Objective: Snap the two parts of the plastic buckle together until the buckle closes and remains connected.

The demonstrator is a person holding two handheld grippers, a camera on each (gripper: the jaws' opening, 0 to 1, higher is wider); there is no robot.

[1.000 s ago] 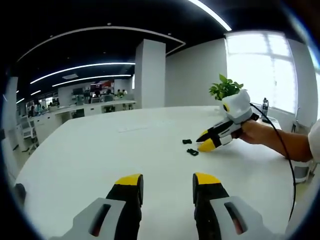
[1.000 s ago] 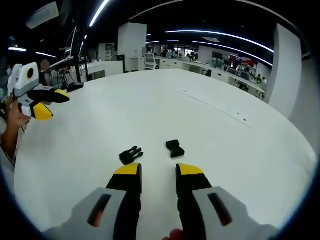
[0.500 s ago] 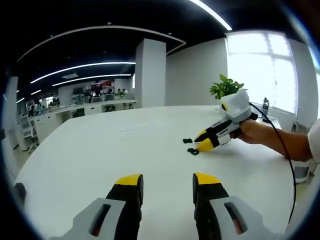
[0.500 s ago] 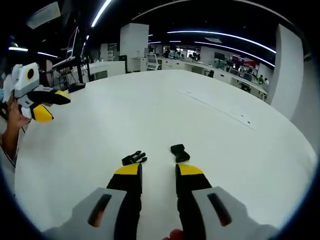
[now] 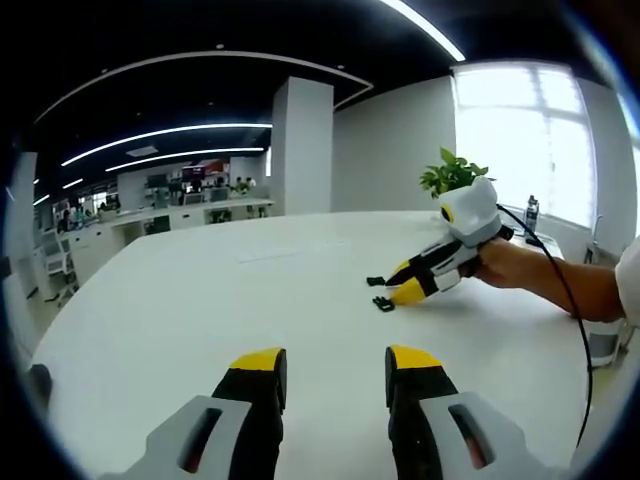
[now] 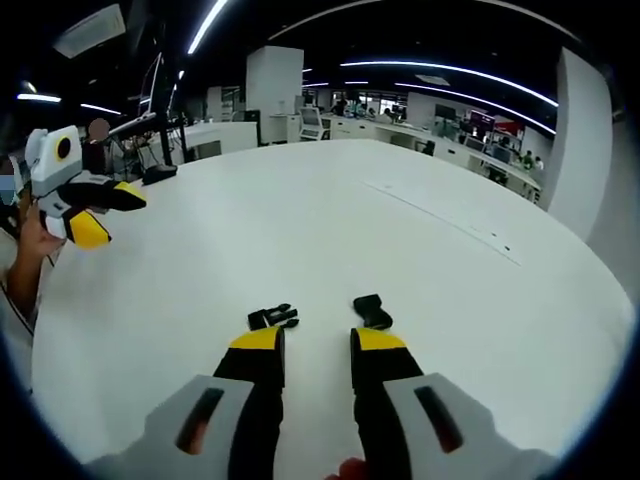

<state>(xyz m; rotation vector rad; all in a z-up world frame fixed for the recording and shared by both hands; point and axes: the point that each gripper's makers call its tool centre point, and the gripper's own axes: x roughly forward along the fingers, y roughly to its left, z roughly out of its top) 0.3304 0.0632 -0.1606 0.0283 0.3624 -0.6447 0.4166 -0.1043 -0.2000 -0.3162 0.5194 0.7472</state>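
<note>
Two black buckle halves lie apart on the white table (image 6: pixel 420 200). In the right gripper view the pronged half (image 6: pixel 273 318) sits just beyond my left fingertip and the socket half (image 6: pixel 372 312) just beyond my right fingertip. My right gripper (image 6: pixel 316 340) is open, low over the table, with nothing between its fingers. In the left gripper view the same halves (image 5: pixel 382 303) (image 5: pixel 375 282) lie at the tips of the right gripper (image 5: pixel 403 281). My left gripper (image 5: pixel 335 358) is open and held above the table, well short of the buckle.
A potted green plant (image 5: pixel 452 177) stands behind the right gripper. A hand and forearm (image 5: pixel 545 280) with a black cable reach in from the right. The left gripper (image 6: pixel 82 205) shows far left in the right gripper view. Desks and a column stand behind.
My right gripper has crept forward toward the buckle halves, which now sit right at its fingertips. The left gripper has stayed still.
</note>
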